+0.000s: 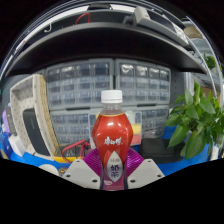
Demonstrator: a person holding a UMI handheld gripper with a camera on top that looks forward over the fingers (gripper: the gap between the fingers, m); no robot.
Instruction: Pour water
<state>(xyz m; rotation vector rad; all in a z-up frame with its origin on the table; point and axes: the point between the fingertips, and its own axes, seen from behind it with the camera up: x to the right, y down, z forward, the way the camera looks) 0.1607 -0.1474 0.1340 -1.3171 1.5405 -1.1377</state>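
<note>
Before drawer cabinets [110, 85], bottle [112, 140] upright; cap up.

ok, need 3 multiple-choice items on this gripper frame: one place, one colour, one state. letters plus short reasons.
1. Where is the bottle relative to the gripper?
A. between its fingers
B. far beyond them, on the shelves
C. lying flat beside the plant

2. What colour is the bottle's cap?
A. blue
B. white
C. black

3. What state is the bottle in?
A. upright, cap on
B. tipped over, cap off
C. upside down

Answers:
1 A: the bottle's lower part sits between the two fingers' pads.
2 B: the cap is white above the red body.
3 A: it stands vertical with the cap in place; the green plant is off to one side.
</note>
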